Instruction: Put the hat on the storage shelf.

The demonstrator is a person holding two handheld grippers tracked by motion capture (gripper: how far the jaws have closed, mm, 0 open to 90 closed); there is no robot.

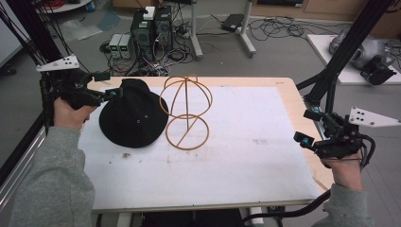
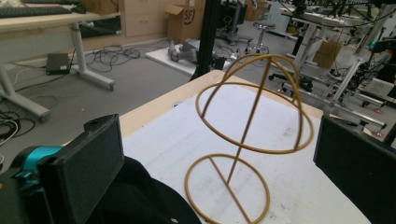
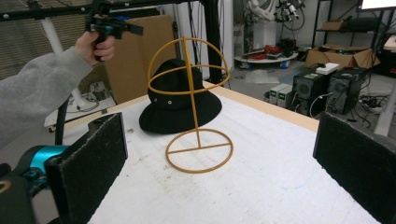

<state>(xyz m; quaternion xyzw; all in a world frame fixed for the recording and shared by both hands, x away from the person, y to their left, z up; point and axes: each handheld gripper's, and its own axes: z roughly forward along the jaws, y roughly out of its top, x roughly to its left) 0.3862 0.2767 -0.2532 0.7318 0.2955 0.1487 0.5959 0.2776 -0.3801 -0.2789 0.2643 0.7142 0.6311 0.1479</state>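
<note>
While the black hat point(image 1: 134, 115) lay brim-down on the white sheet point(image 1: 246, 142) that covered the table point(image 1: 288, 90), the wire hat stand point(image 1: 187, 111) stood upright just beside it, on the side toward the middle of the table. From above, the stand's dome overlapped the hat's edge, so whether the two touched could not be told. The left gripper point(image 1: 108, 85) hovered at the hat's far left edge, above the brim, its jaws spread wide with nothing between them. Its own camera cut the hat point(image 2: 140, 200) off at the bottom edge and hid part of it behind the left jaw, leaving a dark curve and one small eyelet; the stand point(image 2: 250, 140) rose whole between the jaws, farther off. The right gripper point(image 1: 307, 127) hung past the table's right edge, well apart from hat and stand, jaws likewise wide and empty. In the right gripper view the hat point(image 3: 180, 109) sat behind the stand point(image 3: 194, 105), partly crossed by its wires, and the left gripper point(image 3: 112, 25) showed small at the top, its jaws hard to make out there.
</note>
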